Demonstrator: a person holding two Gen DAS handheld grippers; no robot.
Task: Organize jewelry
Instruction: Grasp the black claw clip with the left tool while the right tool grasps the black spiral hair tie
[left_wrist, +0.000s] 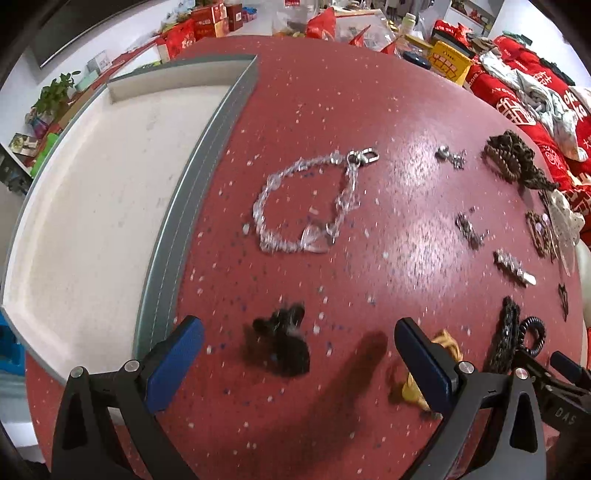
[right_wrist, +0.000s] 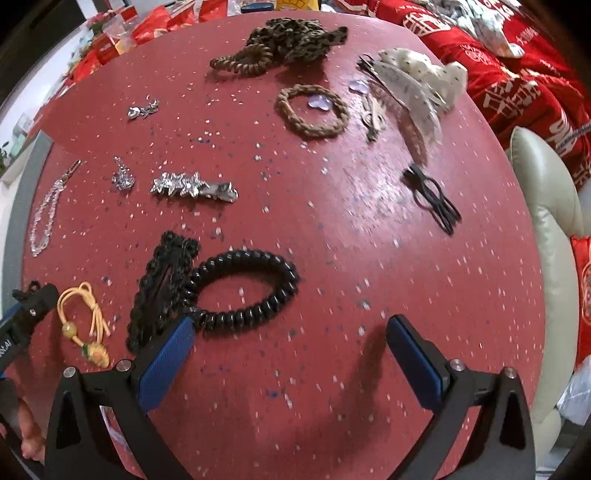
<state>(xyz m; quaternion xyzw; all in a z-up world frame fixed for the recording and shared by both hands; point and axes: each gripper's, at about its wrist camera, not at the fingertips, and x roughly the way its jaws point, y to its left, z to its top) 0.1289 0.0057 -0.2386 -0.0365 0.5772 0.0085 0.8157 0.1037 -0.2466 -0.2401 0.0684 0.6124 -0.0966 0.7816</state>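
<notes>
I see the grey tray (left_wrist: 207, 155) at far left on the red counter (left_wrist: 369, 110), the crystal chain (left_wrist: 306, 206) just right of it. My left tongs (left_wrist: 299, 350) gape over a black bow (left_wrist: 284, 343); my right tongs (right_wrist: 291, 345), also spread, hover beside the black coil tie (right_wrist: 243, 291).

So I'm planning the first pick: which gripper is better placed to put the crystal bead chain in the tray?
Probably left. The left gripper is open, with the crystal bead chain straight ahead and the tray beside it. From the right gripper, the chain lies far off to the side.
</notes>
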